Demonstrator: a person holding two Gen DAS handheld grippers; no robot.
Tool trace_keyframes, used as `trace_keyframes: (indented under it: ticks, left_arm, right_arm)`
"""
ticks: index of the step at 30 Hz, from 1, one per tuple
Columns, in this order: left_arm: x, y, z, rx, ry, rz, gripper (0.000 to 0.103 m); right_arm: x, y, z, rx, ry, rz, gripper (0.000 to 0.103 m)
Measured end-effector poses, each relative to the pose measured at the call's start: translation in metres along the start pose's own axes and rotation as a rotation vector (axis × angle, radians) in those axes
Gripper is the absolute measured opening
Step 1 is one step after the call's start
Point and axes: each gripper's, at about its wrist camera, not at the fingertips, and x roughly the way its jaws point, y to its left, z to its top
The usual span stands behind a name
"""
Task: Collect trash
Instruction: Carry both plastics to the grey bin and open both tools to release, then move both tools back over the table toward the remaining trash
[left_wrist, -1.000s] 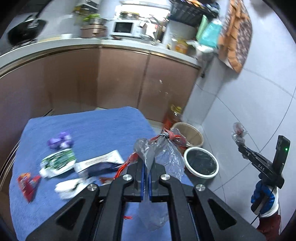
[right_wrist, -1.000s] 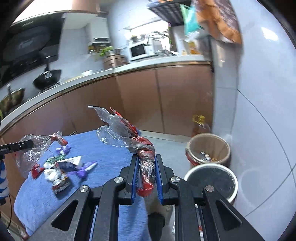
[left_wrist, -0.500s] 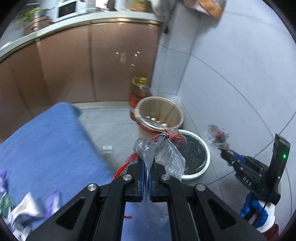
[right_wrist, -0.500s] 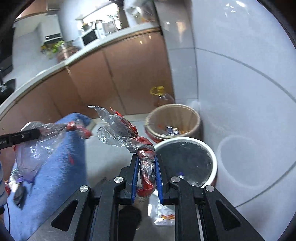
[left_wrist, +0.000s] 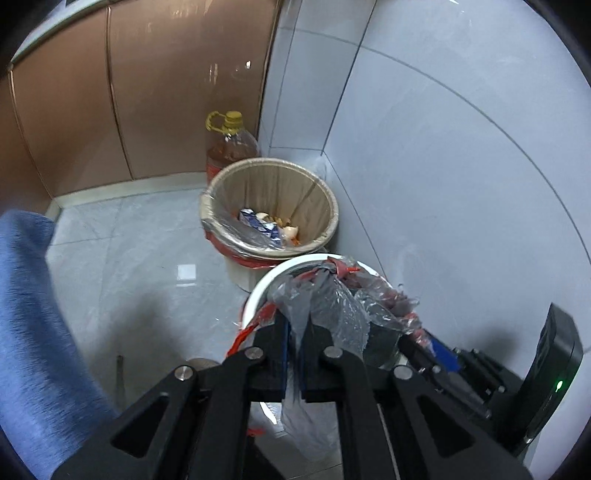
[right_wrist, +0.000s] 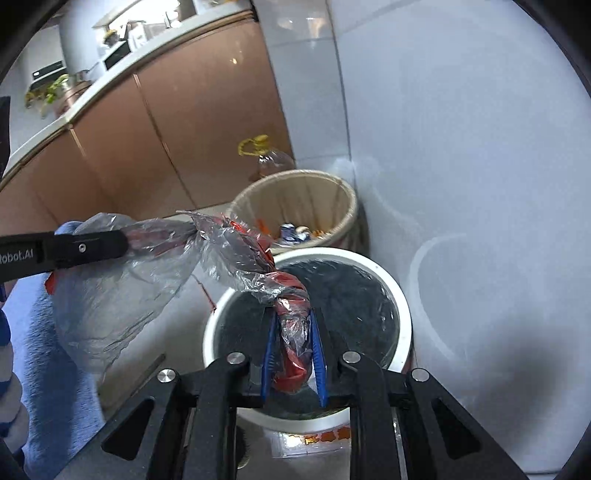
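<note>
Both tongs hold the same clear plastic bag with red handles, one at each end. The left tongs (left_wrist: 293, 338) are clamped nearly flat on a thin fold of the bag (left_wrist: 332, 306), film pinched between the blue pads. The right tongs (right_wrist: 293, 354) stand a little apart but press on the thick twisted red-and-clear knot (right_wrist: 291, 295), so they grip it too.

The bag hangs stretched between the two, its long axis running roughly level from the left tongs (right_wrist: 79, 249), seen at the left edge of the right wrist view, across to the knot. The loose body of the bag (right_wrist: 110, 295) sags below the left tongs.

What the next move turns on is the white bin (right_wrist: 400, 314) with the dark liner. In the right wrist view it lies straight ahead of and below the right tongs, the knot lying over its mouth. In the left wrist view the rim of the white bin (left_wrist: 258, 288) shows just beyond and under the film, with the right tongs (left_wrist: 421, 343) coming in from the right side. The sagging part looks to hang to the left of the rim rather than over it, so the left end probably needs to come further over the opening before letting go.

The beige bin (left_wrist: 325, 199) with rubbish in it stands just behind the white one, touching or nearly so, and an oil bottle (left_wrist: 231, 144) stands behind that, in the corner. The blue cloth (left_wrist: 33, 314) of the tabletop is off to the left.
</note>
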Motion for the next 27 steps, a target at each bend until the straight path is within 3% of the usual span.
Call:
trace_keyframes:
  ticks: [2,4,6,13,17,25,27]
  left_arm:
    - [0.014,-0.002,0.001,-0.02,0.028,-0.036,0.007]
    - [0.024,-0.003,0.002,-0.036,0.047,-0.069,0.018]
    - [0.029,-0.003,0.003,-0.056,0.041,-0.079,0.049]
    - [0.007,0.008,0.002,-0.07,-0.001,-0.09,0.051]
    - [-0.033,0.02,0.0,-0.079,-0.071,-0.084,0.051]
    - [-0.135,0.035,-0.019,-0.065,-0.243,0.006,0.051]
    - [-0.161,0.039,-0.028,-0.059,-0.285,0.04,0.056]
  right_arm:
    - [0.007,-0.005,-0.001,0.014,0.006,-0.017,0.029]
    - [0.01,-0.009,-0.002,0.018,0.005,-0.021,0.038]
    - [0.012,-0.01,-0.002,0.011,0.003,-0.03,0.041]
    - [0.0,-0.003,-0.004,-0.002,-0.012,-0.033,0.042]
    - [-0.019,0.01,-0.002,-0.02,-0.049,-0.022,0.043]
    - [-0.089,0.05,0.01,-0.076,-0.172,0.026,0.052]
    - [-0.107,0.061,0.012,-0.094,-0.2,0.038,0.054]
